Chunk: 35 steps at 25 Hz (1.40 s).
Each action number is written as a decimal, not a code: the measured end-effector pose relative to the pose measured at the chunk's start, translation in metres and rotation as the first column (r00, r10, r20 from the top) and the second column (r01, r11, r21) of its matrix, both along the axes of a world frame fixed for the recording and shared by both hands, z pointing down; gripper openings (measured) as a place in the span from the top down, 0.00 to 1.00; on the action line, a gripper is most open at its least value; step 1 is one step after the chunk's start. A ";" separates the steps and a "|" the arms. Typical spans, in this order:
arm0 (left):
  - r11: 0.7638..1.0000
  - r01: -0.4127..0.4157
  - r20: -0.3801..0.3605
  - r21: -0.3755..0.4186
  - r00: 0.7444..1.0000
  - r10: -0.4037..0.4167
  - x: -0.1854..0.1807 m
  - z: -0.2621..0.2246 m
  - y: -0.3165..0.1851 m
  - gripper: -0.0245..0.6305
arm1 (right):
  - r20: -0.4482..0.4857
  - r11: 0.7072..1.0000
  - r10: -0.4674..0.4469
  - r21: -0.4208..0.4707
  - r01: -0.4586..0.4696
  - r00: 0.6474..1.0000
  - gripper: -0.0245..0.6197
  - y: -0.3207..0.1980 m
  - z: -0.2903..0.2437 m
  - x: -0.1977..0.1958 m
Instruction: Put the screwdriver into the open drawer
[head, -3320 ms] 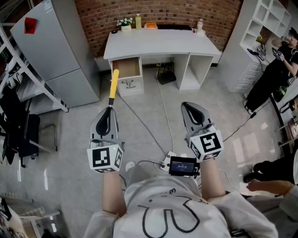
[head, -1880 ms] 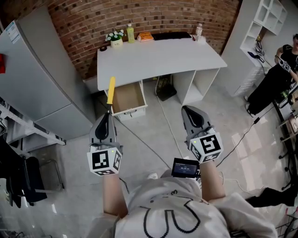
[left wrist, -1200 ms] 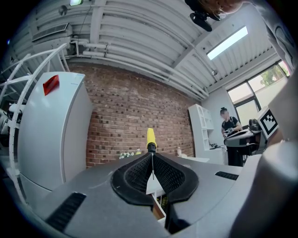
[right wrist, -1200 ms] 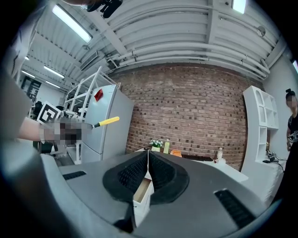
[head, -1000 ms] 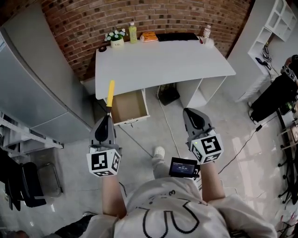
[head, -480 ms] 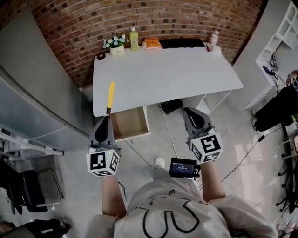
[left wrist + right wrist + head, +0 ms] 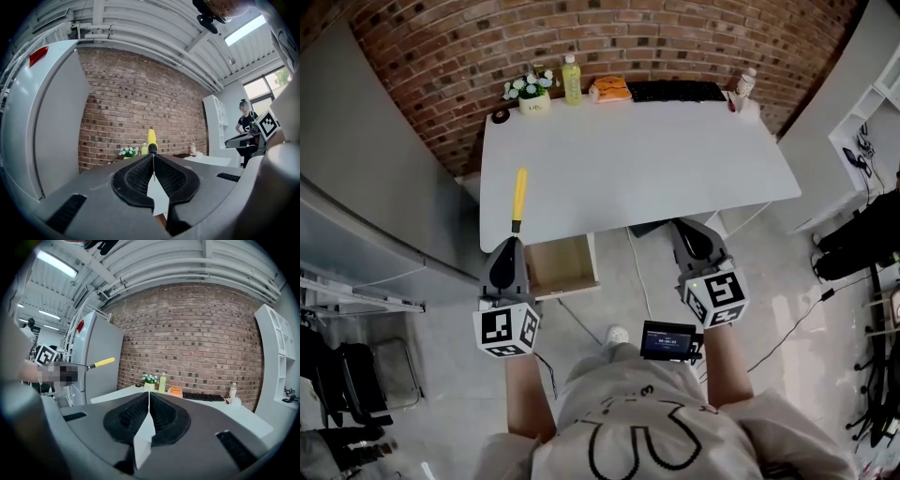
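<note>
My left gripper (image 7: 511, 246) is shut on the thin metal shaft of a screwdriver (image 7: 518, 195), whose yellow handle sticks out forward over the left edge of the white desk (image 7: 637, 159). In the left gripper view the screwdriver (image 7: 152, 138) points straight ahead past the closed jaws of the left gripper (image 7: 153, 158). The open drawer (image 7: 562, 265), wooden inside, shows under the desk just right of that gripper. My right gripper (image 7: 682, 229) is shut with nothing in it, its tip at the desk's front edge. The right gripper view shows the right gripper (image 7: 149, 395) closed and the screwdriver (image 7: 103, 363) at left.
A grey fridge (image 7: 366, 178) stands left of the desk. Along the desk's back edge stand a small flower pot (image 7: 531, 92), a yellow-green bottle (image 7: 572, 78), an orange packet (image 7: 610, 90), a black keyboard (image 7: 675, 91) and a bottle (image 7: 743, 84). The wall behind is brick (image 7: 609, 37).
The desk and drawer have come much nearer as the person walked up. The drawer now lies partly under the desk edge beside the left gripper. Both grippers keep their hold and pose.
</note>
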<state>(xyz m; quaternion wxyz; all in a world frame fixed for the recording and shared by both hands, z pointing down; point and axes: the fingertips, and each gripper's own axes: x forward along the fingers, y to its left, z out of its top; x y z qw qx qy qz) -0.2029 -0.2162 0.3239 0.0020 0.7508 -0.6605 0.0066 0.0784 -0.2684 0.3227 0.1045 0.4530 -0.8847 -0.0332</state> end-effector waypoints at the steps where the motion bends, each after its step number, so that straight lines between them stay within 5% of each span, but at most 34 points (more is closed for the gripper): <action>1: 1.000 0.002 0.000 -0.010 1.000 -0.002 0.000 0.004 -0.002 0.93 | 0.002 1.000 0.000 -0.013 0.000 1.000 0.93 -0.002 0.005 0.000; 12: 0.988 -0.046 -0.032 -0.149 0.999 0.042 0.001 0.068 0.004 0.93 | -0.019 0.985 0.025 -0.170 -0.028 1.000 0.93 0.013 0.071 -0.004; 22: 0.953 -0.113 -0.071 -0.280 0.993 0.097 0.000 0.134 0.026 0.93 | -0.053 0.941 0.041 -0.333 -0.057 0.998 0.93 0.049 0.140 -0.009; 35: 0.896 -0.154 -0.083 -0.416 0.988 0.131 0.012 0.230 0.045 0.93 | -0.068 0.914 0.037 -0.402 -0.061 0.997 0.93 0.046 0.223 -0.008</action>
